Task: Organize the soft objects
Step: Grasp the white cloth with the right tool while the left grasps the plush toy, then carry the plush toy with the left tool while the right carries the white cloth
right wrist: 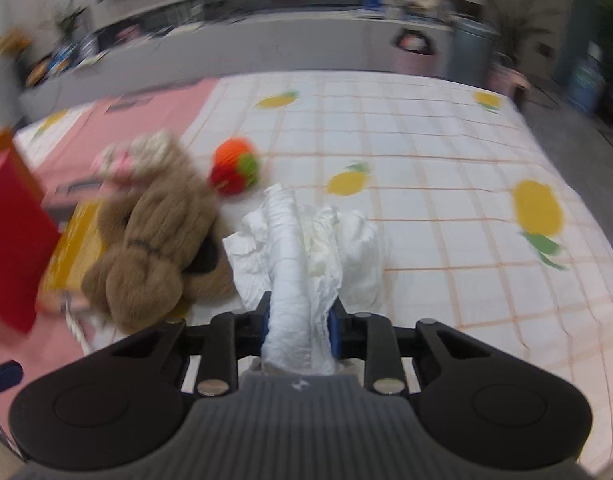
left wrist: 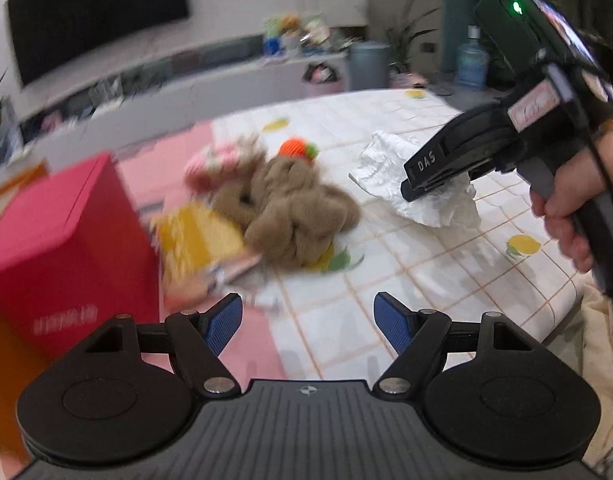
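Blue ribbed fingers (right wrist: pixel 333 330) of the right gripper (right wrist: pixel 300 330) are pinched onto a crumpled white cloth (right wrist: pixel 302 248), its thin, wrinkled fabric bunched into a rolled ridge between the pads and spilling forward in soft folds. From the left wrist view, the same cloth (left wrist: pixel 418 184) hangs in a creased, papery clump under the right gripper (left wrist: pixel 416 192), which a hand (left wrist: pixel 566 208) holds by its dark handle.

The left gripper (left wrist: pixel 308 322) has its fingers (left wrist: pixel 224 324) spread wide with nothing between them, over the counter (left wrist: pixel 406 280), which wears a smooth white cloth printed with an orange grid and yellow lemons.

Ahead and to the left of the left gripper's fingers lies a brown plush toy (left wrist: pixel 294 208), shaggy and lumpy, with a small pink-and-cream plush (left wrist: pixel 222 160) beyond it. A knitted orange ball (left wrist: pixel 294 148) with green and red patches sits just behind the brown plush. A flat yellow packet (left wrist: pixel 198 236) lies beside the plush, next to a matte red box (left wrist: pixel 62 236) with crisp square edges, at far left on a pink mat (left wrist: pixel 154 172).
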The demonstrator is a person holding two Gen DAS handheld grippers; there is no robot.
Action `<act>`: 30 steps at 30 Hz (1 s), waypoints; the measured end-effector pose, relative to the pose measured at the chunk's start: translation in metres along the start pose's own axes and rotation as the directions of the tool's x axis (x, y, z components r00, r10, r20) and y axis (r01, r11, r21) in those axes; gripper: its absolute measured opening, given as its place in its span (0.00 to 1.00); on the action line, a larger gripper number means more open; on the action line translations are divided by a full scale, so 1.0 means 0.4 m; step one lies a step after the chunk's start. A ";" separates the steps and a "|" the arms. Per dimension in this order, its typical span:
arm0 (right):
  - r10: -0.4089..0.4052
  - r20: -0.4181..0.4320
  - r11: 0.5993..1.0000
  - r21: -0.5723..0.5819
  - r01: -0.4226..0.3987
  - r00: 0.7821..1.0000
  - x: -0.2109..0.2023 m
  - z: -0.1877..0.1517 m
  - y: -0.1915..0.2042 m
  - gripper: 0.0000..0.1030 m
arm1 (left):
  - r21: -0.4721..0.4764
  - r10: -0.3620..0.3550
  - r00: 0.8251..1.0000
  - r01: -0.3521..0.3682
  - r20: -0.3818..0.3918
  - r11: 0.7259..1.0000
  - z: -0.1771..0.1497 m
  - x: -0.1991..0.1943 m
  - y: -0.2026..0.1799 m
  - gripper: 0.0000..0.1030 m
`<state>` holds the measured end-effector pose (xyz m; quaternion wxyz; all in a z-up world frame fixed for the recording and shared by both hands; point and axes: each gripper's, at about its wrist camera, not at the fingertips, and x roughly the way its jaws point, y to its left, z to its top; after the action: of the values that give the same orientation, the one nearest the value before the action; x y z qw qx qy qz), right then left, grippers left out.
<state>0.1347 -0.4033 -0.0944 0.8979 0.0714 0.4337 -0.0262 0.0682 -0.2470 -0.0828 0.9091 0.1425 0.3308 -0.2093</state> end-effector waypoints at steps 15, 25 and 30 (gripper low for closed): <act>0.005 -0.001 0.996 0.085 -0.005 1.000 -0.001 0.009 -0.051 0.25 | 0.086 0.024 0.998 -0.019 -0.051 0.996 0.179 0.177 0.010 0.86; -0.017 -0.006 0.995 0.096 0.018 1.000 -0.003 0.009 -0.063 0.25 | -0.103 -0.045 0.994 0.034 -0.103 0.994 0.142 0.221 0.044 0.59; -0.018 -0.014 0.997 0.081 0.019 1.000 0.005 0.008 -0.057 0.25 | -0.018 -0.040 0.997 0.039 -0.068 0.999 0.083 0.144 0.033 0.53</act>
<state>0.1360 -0.4262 -0.0965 0.8910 0.1041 0.4389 -0.0516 0.1323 -0.2653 -0.0949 0.8940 0.1357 0.3663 -0.2196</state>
